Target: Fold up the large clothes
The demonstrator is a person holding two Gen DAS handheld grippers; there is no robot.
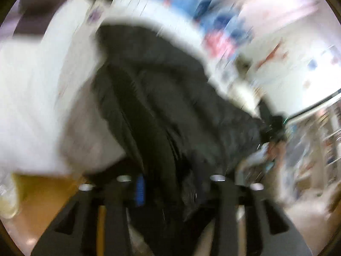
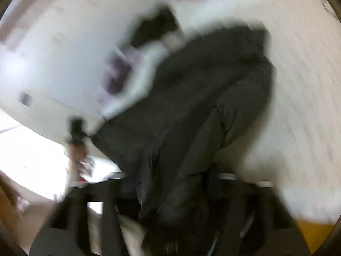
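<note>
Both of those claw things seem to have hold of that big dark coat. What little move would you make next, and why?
Probably carry the edge across and lay it down as a fold. The left gripper and right gripper each have the dark coat bunched between their fingers, and it hangs stretched between them above the white surface. Blur hides details.

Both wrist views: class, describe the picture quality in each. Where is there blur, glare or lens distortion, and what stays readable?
Left wrist view: heavy motion smear; the dark garment reads only as a shape on the white surface, with the edges bent by the fisheye. Right wrist view: equally smeared; a blown-out bright patch at lower left; the dark garment shows folds but no fine detail.
</note>
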